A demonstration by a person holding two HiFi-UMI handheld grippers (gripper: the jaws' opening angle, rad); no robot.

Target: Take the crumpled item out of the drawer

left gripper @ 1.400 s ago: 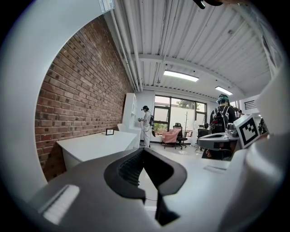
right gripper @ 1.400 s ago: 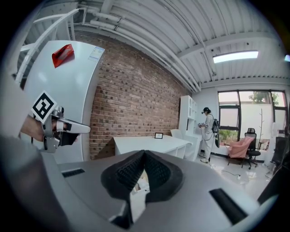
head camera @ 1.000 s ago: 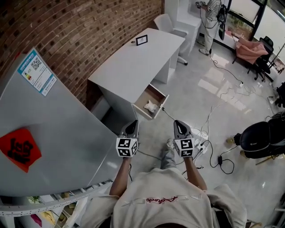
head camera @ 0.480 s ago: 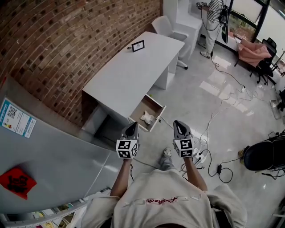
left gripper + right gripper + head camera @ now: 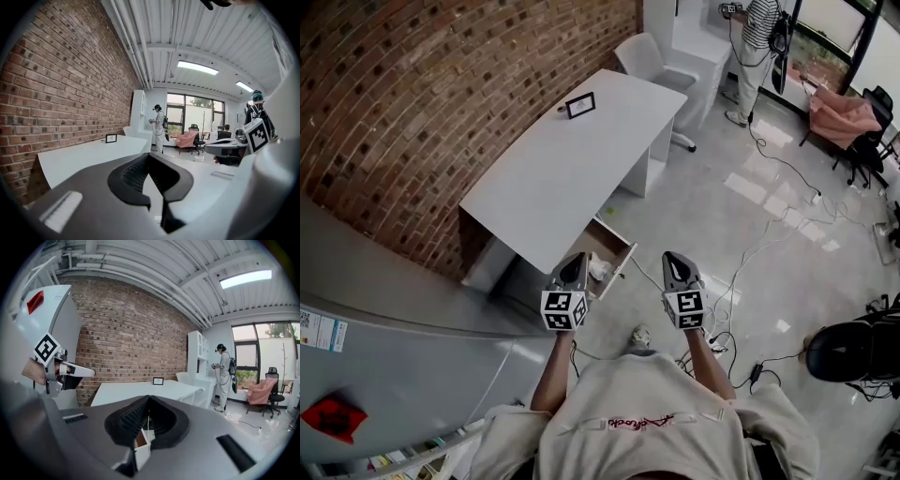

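A white crumpled item (image 5: 598, 269) lies in the open drawer (image 5: 623, 251) under the near end of the white desk (image 5: 572, 159). In the head view my left gripper (image 5: 575, 265) hovers just left of the drawer and partly covers the item; its jaws are shut and hold nothing. My right gripper (image 5: 673, 263) is held over the floor to the right of the drawer, also shut and empty. In the left gripper view the left gripper (image 5: 149, 157) points along the desk top. Through the right gripper (image 5: 149, 398) jaws a bit of the drawer (image 5: 140, 439) shows.
A small picture frame (image 5: 580, 105) stands on the desk's far end, with a white chair (image 5: 652, 58) beyond it. A person (image 5: 757, 37) stands at the back. Cables (image 5: 750, 262) trail over the floor on the right. A grey cabinet (image 5: 384, 347) is at my left, along the brick wall.
The desk and open drawer have drawn nearer and now sit right at the gripper tips. The grey cabinet has slid away to the lower left. Both grippers stay shut.
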